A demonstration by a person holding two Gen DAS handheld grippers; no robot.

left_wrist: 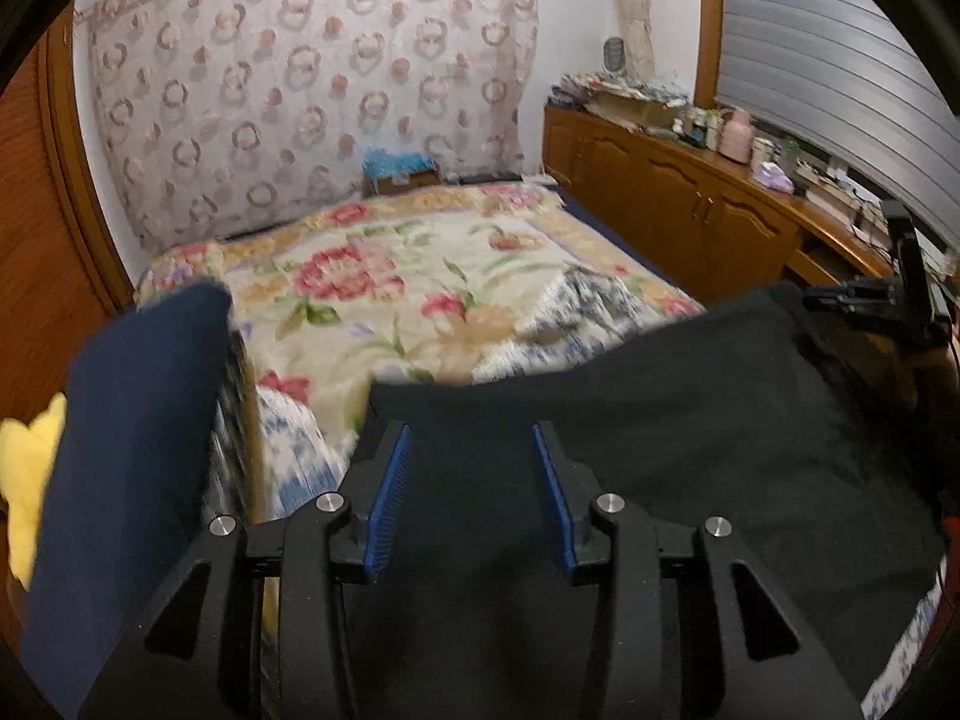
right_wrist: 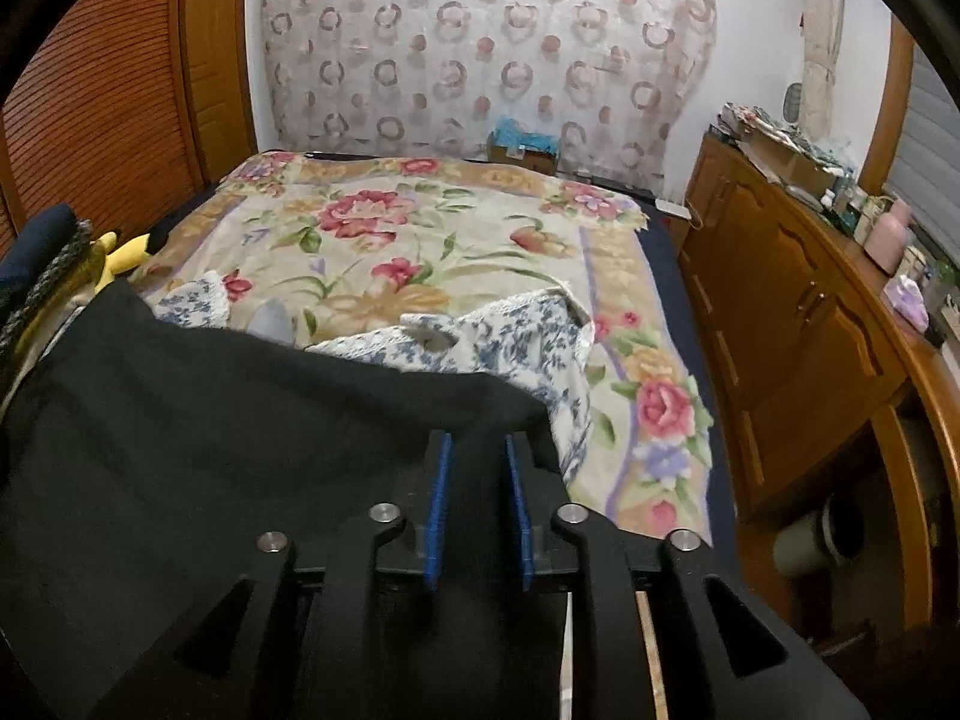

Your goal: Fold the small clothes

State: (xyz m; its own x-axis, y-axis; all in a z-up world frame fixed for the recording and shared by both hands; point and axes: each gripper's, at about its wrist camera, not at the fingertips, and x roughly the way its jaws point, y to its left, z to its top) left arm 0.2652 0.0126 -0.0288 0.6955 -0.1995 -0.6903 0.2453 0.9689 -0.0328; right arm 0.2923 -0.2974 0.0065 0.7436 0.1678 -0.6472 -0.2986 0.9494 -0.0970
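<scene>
Our left gripper point(left_wrist: 472, 432) stands with its blue-padded jaws apart above the black fabric garment point(left_wrist: 660, 420), and no pad presses on the cloth. Our right gripper point(right_wrist: 477, 441) has its jaws parted by a narrower gap, with the same black cloth lying under and between them; whether the pads brush it we cannot tell, but they do not pinch it.

Much is hard to read. The near end of the garment runs out of both views under the gripper bodies, so we cannot see its full shape or any fold lines. The left wrist view is smeared by blur, most of all on the blue-and-white patterned cloth point(right_wrist: 516, 330) that lies crumpled beyond the garment and is half covered by it. A dark navy fabric piece point(left_wrist: 138, 450) fills the left side of the left wrist view, cut off at the edge, and a yellow plush toy point(left_wrist: 24, 468) peeks from behind it.

Both grippers point forward and down toward the bed.

The garment is plain, dark and matt, spread wide over the near part of the flowered bedspread point(right_wrist: 420, 228), its far edge running in a loose wavy line. A wooden cabinet point(right_wrist: 780, 312) stands along the right of the bed.
</scene>
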